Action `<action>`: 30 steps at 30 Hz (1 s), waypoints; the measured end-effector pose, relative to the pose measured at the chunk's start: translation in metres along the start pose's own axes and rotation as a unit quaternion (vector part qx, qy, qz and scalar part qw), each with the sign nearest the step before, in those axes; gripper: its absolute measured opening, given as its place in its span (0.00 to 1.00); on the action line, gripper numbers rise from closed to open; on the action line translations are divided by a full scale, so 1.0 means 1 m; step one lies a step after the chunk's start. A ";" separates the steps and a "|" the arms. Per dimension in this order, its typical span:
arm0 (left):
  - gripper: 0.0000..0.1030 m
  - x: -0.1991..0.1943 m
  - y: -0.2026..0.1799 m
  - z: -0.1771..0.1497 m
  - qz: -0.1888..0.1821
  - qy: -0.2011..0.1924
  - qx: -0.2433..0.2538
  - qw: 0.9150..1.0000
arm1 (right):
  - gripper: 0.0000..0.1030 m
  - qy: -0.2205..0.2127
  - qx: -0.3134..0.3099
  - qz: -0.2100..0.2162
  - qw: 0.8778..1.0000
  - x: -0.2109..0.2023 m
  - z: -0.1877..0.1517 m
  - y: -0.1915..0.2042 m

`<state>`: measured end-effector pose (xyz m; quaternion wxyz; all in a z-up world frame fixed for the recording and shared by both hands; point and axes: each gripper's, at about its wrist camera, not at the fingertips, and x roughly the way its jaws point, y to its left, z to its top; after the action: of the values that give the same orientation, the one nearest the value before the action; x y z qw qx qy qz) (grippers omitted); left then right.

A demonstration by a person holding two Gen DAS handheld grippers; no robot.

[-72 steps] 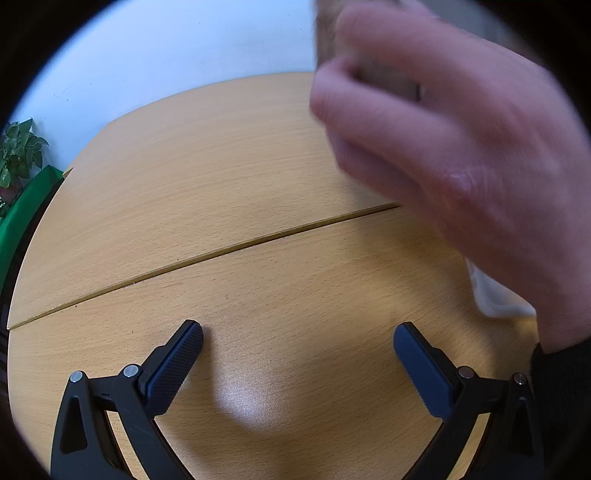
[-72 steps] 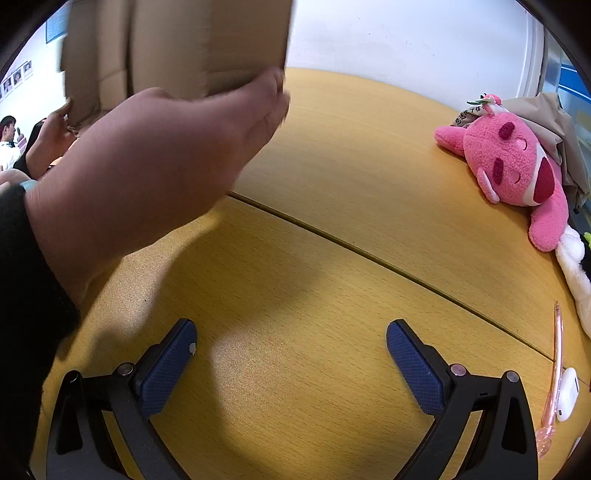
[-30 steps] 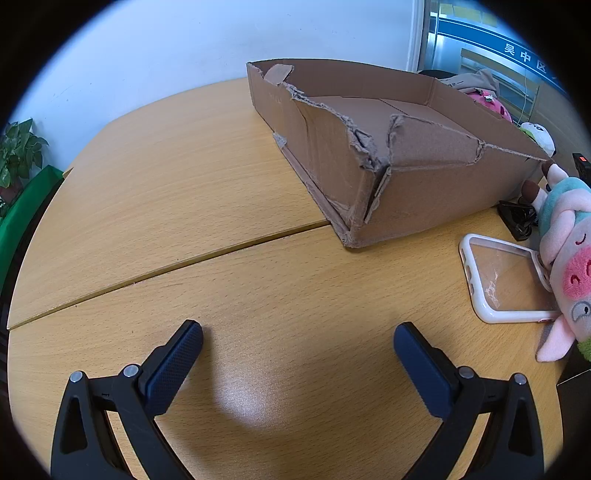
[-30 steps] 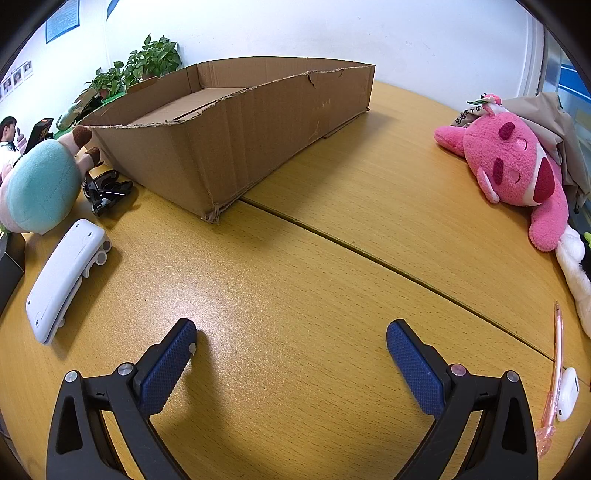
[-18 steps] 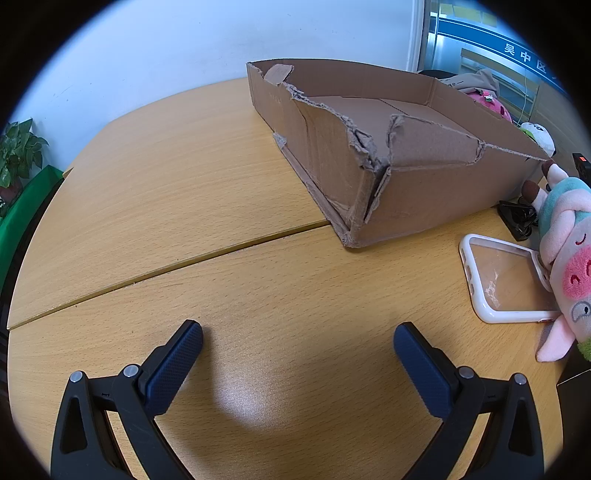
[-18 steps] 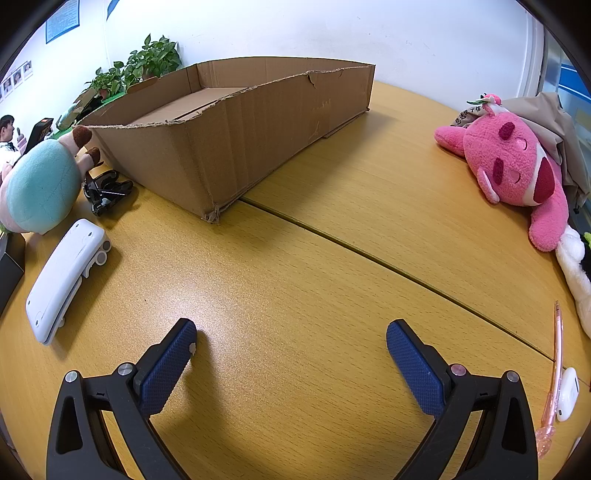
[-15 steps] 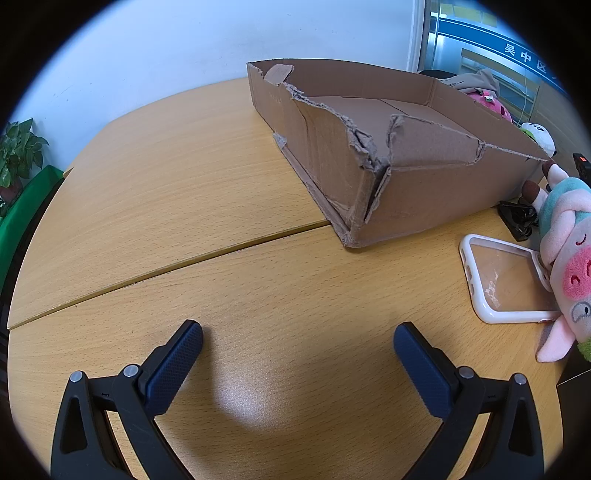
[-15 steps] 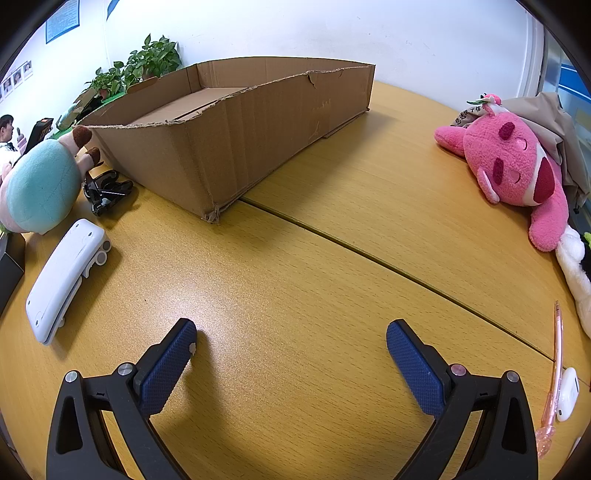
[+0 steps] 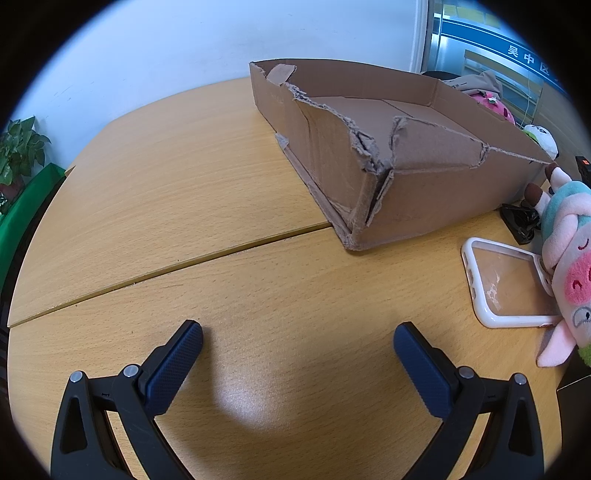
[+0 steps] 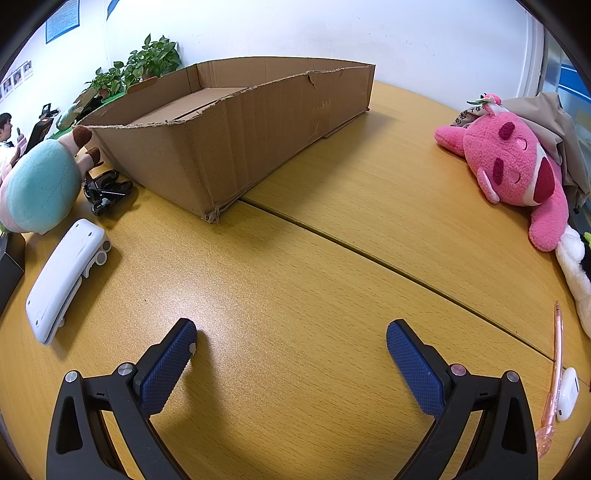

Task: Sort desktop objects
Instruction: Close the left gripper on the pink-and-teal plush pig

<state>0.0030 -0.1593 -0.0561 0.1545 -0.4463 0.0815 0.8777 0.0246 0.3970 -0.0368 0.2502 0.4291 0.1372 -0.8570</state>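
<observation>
Sorting not yet begun: your left gripper (image 9: 297, 341) and right gripper (image 10: 291, 338) hover jaws wide, empty. The cardboard box (image 10: 236, 122) sits mid-table; the phone case (image 9: 506, 282) near the table's right edge suits your first grasp.

The place looked like an office. A long pale wooden table (image 10: 332, 206), made of joined sections, stood against a plain white wall (image 10: 295, 29). Potted plants (image 10: 147, 62) lined the far left, with small framed photos (image 10: 16, 79) and a blue notice (image 10: 62, 20) on the wall there. A person (image 10: 7, 129) sat at the far left. On the far right a glass door carried a blue sign (image 9: 517, 59) with white lettering.
</observation>
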 end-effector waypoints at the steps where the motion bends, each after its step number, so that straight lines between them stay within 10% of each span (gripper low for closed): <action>1: 1.00 0.000 0.000 0.000 0.000 0.000 0.000 1.000 | 1.00 0.000 0.000 0.000 1.000 0.000 0.000 0.000; 10: 1.00 -0.027 -0.031 -0.027 -0.004 0.000 -0.014 1.000 | 1.00 0.000 0.000 0.000 1.000 0.000 0.000 0.000; 19: 0.99 -0.134 -0.088 -0.034 -0.013 -0.153 -0.107 0.982 | 1.00 0.000 0.000 0.000 1.000 0.000 0.000 0.000; 30: 0.99 -0.126 -0.179 -0.017 -0.124 -0.124 -0.123 0.977 | 1.00 0.013 0.082 -0.054 0.995 0.001 0.007 0.010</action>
<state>0.1468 -0.0214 0.0350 0.2148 -0.3561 -0.1033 0.9035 0.0251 0.3848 -0.0338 0.1659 0.4515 0.0924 -0.8718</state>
